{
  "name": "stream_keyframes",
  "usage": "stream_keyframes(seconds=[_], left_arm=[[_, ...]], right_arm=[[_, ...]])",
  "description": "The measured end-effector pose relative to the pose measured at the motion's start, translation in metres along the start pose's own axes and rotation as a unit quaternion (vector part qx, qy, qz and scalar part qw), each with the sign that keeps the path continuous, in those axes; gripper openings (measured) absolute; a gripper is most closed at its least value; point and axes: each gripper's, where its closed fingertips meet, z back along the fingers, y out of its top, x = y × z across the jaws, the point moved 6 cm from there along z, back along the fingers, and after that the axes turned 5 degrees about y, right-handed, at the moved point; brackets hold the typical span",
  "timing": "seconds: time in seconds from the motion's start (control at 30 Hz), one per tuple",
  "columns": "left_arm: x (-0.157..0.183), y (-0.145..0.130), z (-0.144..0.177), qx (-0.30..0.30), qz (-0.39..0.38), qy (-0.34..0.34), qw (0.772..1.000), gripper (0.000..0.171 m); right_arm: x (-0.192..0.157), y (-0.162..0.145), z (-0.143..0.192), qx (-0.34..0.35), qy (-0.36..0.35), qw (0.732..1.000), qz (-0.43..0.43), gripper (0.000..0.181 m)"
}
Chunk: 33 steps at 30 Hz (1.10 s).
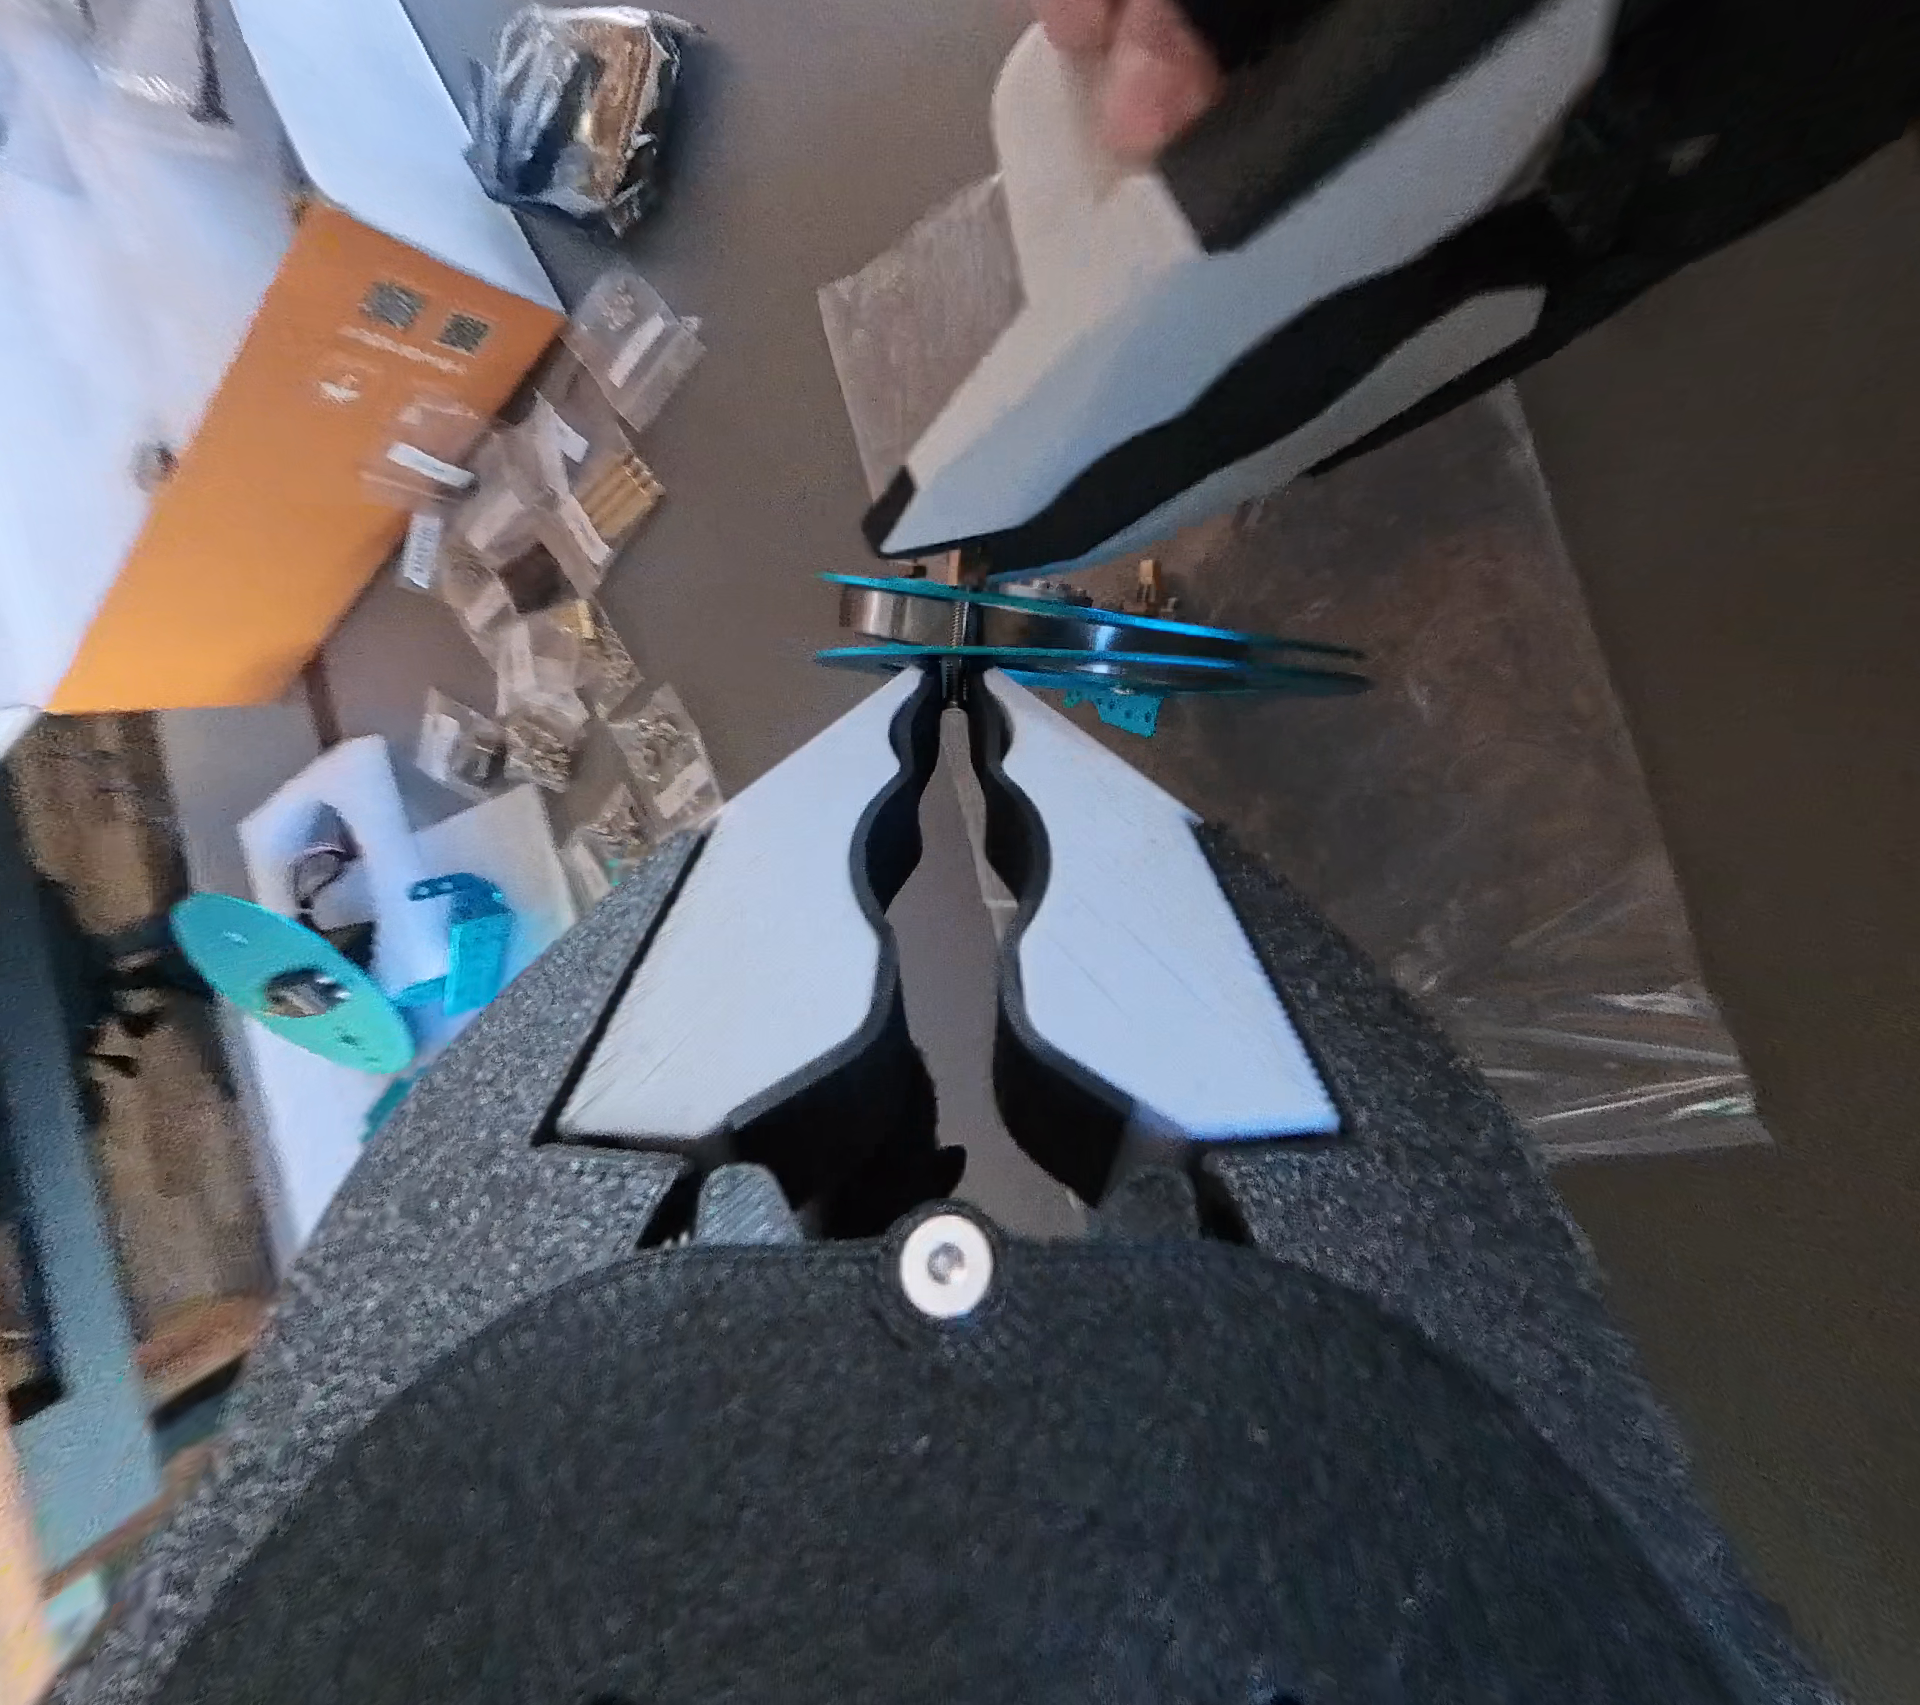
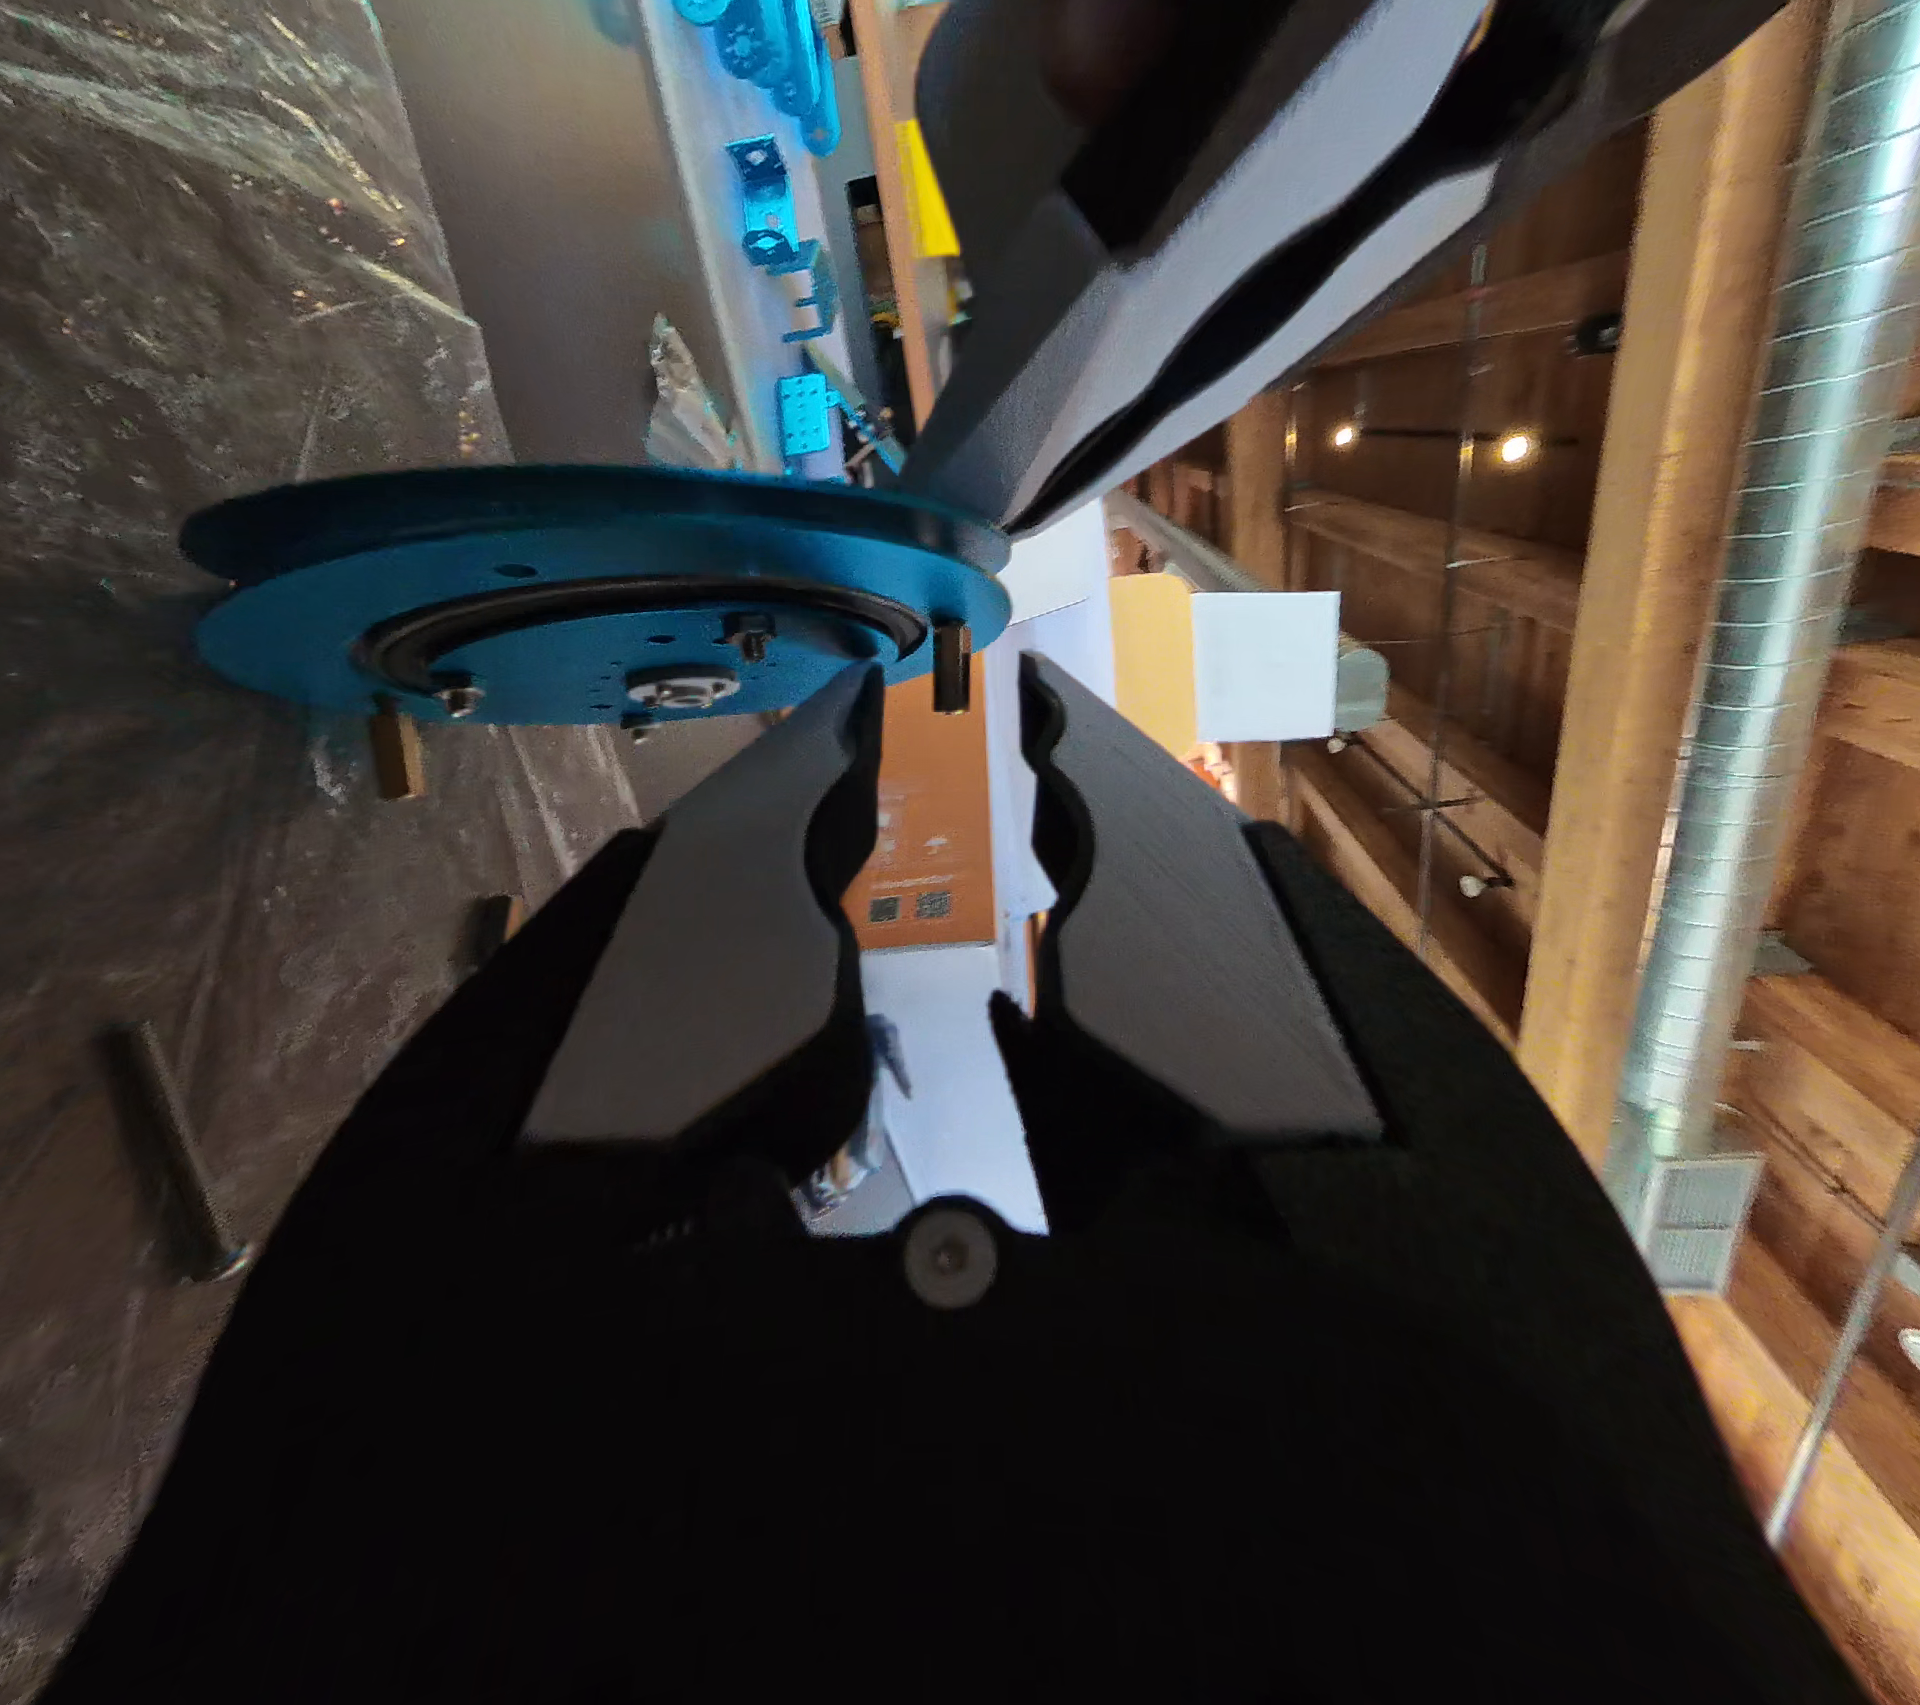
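Here the left hand-held gripper [image 1: 958, 699] pinches the edge of a blue disc assembly [image 1: 1091, 647] held above the grey desk [image 1: 852, 97]; the right hand-held gripper [image 2: 948, 668] is spread, tips just beside its underside.

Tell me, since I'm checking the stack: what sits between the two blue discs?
A grey metal ring, likely a bearing, sits sandwiched between the blue discs; the left wrist view shows it edge-on.
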Motion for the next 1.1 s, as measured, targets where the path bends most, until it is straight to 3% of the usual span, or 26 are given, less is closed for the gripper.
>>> stream_keyframes(seconds=[0.2, 0.4, 0.47, 0.53, 0.63, 0.73, 0.87, 0.93, 0.97, 1.0, 1.03, 1.07, 1.1], left_arm=[[-0.004, 0.0, -0.003, -0.005, 0.007, 0.0, 1.0, 0.003], [-0.002, -0.003, -0.004, -0.003, -0.016, 0.036, 0.999, 0.002], [0.001, -0.005, -0.004, 0.002, -0.056, 0.083, 0.995, 0.002], [0.005, -0.008, -0.005, 0.01, -0.087, 0.134, 0.987, 0.003], [0.014, -0.009, -0.007, 0.026, -0.136, 0.218, 0.966, 0.002], [0.024, -0.009, -0.011, 0.025, -0.218, 0.32, 0.922, 0.001], [0.037, -0.006, -0.016, 0.037, -0.281, 0.415, 0.864, 0.003], [0.045, -0.005, -0.019, 0.031, -0.348, 0.47, 0.811, 0.002], [0.047, -0.005, -0.02, 0.03, -0.365, 0.485, 0.794, 0.002], [0.046, -0.006, -0.021, 0.028, -0.364, 0.489, 0.792, 0.002], [0.045, -0.006, -0.021, 0.028, -0.358, 0.485, 0.797, 0.002], [0.044, -0.006, -0.02, 0.03, -0.352, 0.479, 0.804, 0.003], [0.044, -0.005, -0.019, 0.031, -0.346, 0.472, 0.81, 0.003]], right_arm=[[-0.003, 0.002, -0.001, -0.013, -0.006, 0.999, 0.046, 0.011], [0.006, 0.003, -0.007, -0.018, 0.049, 0.998, 0.02, 0.005], [0.012, 0.002, -0.01, -0.003, 0.106, 0.994, -0.028, 0.005], [0.023, -0.002, -0.014, 0.025, 0.225, 0.965, -0.131, 0.004], [0.038, -0.014, -0.026, 0.064, 0.425, 0.858, -0.28, 0.005], [0.045, -0.023, -0.039, 0.043, 0.588, 0.72, -0.367, 0.004], [0.045, -0.03, -0.05, -0.057, 0.758, 0.485, -0.432, 0.004], [0.038, -0.033, -0.052, -0.102, 0.817, 0.333, -0.46, 0.003], [0.033, -0.035, -0.053, -0.113, 0.835, 0.264, -0.469, 0.004], [0.03, -0.037, -0.055, -0.12, 0.844, 0.211, -0.479, 0.004], [0.028, -0.038, -0.057, -0.122, 0.844, 0.184, -0.488, 0.004], [0.028, -0.038, -0.058, -0.121, 0.844, 0.18, -0.491, 0.004], [0.029, -0.038, -0.057, -0.116, 0.844, 0.196, -0.486, 0.004]])
